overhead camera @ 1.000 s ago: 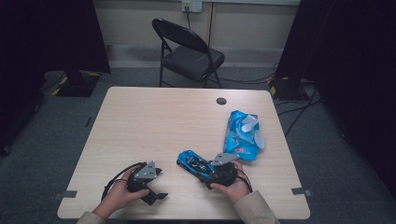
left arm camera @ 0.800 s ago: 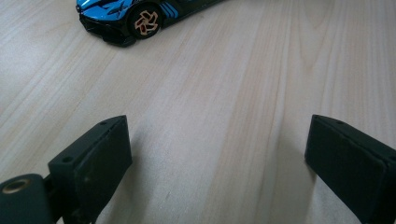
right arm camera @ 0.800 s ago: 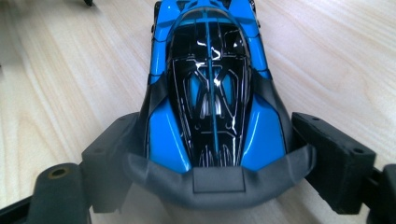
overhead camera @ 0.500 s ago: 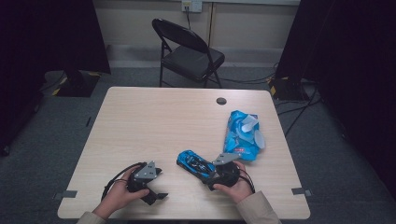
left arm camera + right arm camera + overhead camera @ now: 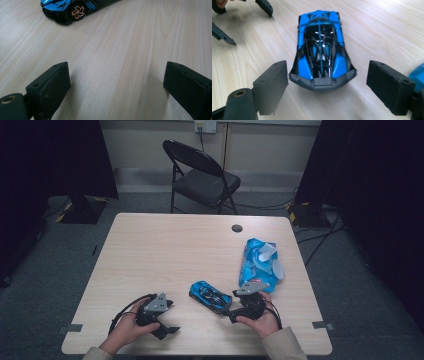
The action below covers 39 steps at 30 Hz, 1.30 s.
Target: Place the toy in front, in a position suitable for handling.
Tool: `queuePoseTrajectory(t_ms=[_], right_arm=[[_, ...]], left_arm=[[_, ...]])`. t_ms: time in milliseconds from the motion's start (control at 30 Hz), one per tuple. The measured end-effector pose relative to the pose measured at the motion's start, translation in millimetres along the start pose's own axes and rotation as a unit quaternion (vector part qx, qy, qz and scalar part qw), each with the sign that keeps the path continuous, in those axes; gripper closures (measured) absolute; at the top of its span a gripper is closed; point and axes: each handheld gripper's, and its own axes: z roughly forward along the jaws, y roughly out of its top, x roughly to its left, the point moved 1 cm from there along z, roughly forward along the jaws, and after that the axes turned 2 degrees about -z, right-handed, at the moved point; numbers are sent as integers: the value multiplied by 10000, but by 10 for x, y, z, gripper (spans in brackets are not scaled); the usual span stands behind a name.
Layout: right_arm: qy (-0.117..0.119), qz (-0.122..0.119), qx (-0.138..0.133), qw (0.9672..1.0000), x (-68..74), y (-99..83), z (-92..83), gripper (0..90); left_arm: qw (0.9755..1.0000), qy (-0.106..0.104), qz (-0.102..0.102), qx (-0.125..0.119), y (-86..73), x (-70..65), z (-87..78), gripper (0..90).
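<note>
On the near part of the table (image 5: 165, 245), seen from the high view, my right gripper (image 5: 234, 312) sits just behind the blue toy car (image 5: 210, 295), its jaws spread at the car's rear end, while my left gripper (image 5: 167, 326) rests well to the left of the car with my hand around it. Just past my right hand lies a blue wipes pack (image 5: 260, 262), close to the table's right edge, and a black folding chair (image 5: 202, 177) stands beyond the far side. From the left gripper view, my left gripper (image 5: 117, 82) has its jaws wide apart over bare wood, nothing between them, and the toy car (image 5: 72, 7) shows at the top left, side-on, clear of both pads. From the right gripper view, my right gripper (image 5: 327, 82) has just been opening: its jaws stand wide, the car's (image 5: 320, 47) rear end lying between them, with a gap to the pad on each side, so it sits free on the table, nose pointing away from me. My left gripper's jaws show at the top left corner there.
</note>
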Motion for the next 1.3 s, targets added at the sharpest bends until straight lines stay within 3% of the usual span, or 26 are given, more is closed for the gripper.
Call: queuePoseTrajectory(t_ms=[467, 633, 933, 1033, 1300], right_arm=[[-226, 366, -190, 9989, -208, 133, -260, 183], [-286, 335, -153, 9989, -312, 179, -354, 264], [-526, 289, -82, 9982, -520, 256, -506, 269], [-505, 303, -81, 9982, -590, 267, -548, 323], [-794, 432, -32, 9959, -788, 300, -654, 335]], left_arm=[[10000, 0, -1, -1, 0, 0, 0, 64], [10000, 1, -1, -2, 0, 0, 1, 64], [10000, 1, -1, 0, 0, 0, 1, 64], [10000, 1, -2, 0, 0, 0, 1, 64], [10000, -1, -2, 2, 0, 0, 0, 64]])
